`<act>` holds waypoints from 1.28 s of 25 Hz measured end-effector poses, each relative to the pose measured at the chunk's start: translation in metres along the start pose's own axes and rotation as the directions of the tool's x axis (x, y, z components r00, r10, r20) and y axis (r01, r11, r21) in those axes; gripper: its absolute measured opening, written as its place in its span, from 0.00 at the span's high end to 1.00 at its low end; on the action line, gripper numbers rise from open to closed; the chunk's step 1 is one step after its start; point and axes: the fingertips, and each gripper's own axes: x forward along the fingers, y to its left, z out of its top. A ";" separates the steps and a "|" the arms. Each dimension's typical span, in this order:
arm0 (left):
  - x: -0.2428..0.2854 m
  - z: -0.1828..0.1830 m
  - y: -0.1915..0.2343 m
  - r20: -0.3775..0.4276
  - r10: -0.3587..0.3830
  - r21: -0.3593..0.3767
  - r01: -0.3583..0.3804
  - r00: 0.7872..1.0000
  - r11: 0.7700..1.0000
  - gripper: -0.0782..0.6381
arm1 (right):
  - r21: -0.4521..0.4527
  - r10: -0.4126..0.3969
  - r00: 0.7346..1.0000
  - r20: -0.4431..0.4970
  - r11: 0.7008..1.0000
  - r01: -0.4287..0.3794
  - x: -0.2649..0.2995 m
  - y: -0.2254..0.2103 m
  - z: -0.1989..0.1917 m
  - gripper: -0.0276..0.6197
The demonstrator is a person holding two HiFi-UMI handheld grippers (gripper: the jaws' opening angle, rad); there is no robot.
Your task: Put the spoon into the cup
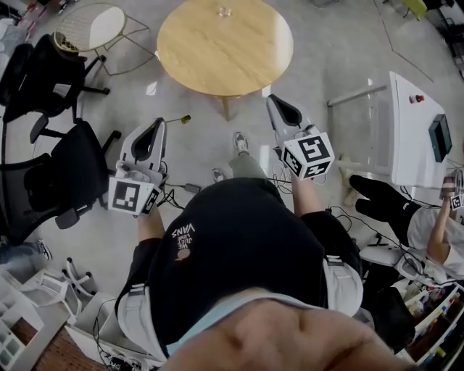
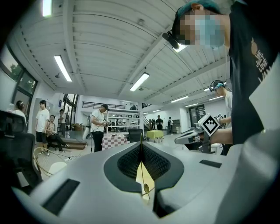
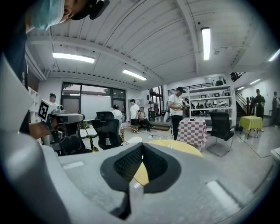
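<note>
1. Spoon: a slim gold-coloured metal spoon (image 1: 185,117) (image 2: 145,188) (image 3: 95,149), pinched by its handle between the closed jaws of the left gripper (image 1: 158,127) (image 2: 141,146); it hangs from the jaw tips with its bowl lowest, in the air above the floor.
2. Right gripper (image 1: 275,103) (image 3: 141,146): jaws pressed together with nothing between them; held well apart from the left gripper.
3. Both grippers are held out in front of the person's black printed shirt (image 1: 239,246); both point toward the round light wooden table (image 1: 217,61) (image 3: 177,146).
4. Small clear glass cup (image 1: 225,11): stands on the table near its far edge, well apart from the spoon.
5. Surroundings: grey polished floor (image 1: 326,58); black office chairs (image 1: 61,170) on the person's left; white boxy cabinet (image 1: 413,138) on the person's right; in the gripper views, several other people stand or sit at the back of the hall, near a checked tablecloth (image 3: 192,131).
</note>
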 end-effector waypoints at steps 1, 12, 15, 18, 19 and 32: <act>0.004 0.000 0.003 0.001 0.000 -0.001 0.000 1.000 1.000 0.88 | 0.001 -0.001 1.000 0.000 1.000 0.001 0.003 -0.003 0.001 0.96; 0.065 0.007 0.028 0.017 0.014 0.004 -0.014 1.000 1.000 0.88 | -0.005 0.019 1.000 -0.006 1.000 -0.019 0.048 -0.051 0.014 0.96; 0.080 0.007 0.038 0.017 0.029 0.006 -0.029 0.999 1.000 0.88 | -0.006 0.034 0.999 -0.006 0.999 -0.034 0.065 -0.062 0.018 0.96; 0.094 0.006 0.047 0.017 0.046 0.004 -0.046 0.999 0.999 0.88 | -0.009 0.053 0.999 -0.008 0.999 -0.053 0.083 -0.074 0.021 0.96; 0.100 0.006 0.051 0.016 0.052 0.003 -0.052 0.999 0.999 0.88 | -0.010 0.058 0.998 -0.008 0.998 -0.058 0.088 -0.078 0.022 0.96; 0.154 0.008 0.074 0.015 0.112 -0.005 -0.112 0.994 0.994 0.88 | -0.023 0.129 0.991 -0.019 0.991 -0.130 0.141 -0.122 0.034 0.96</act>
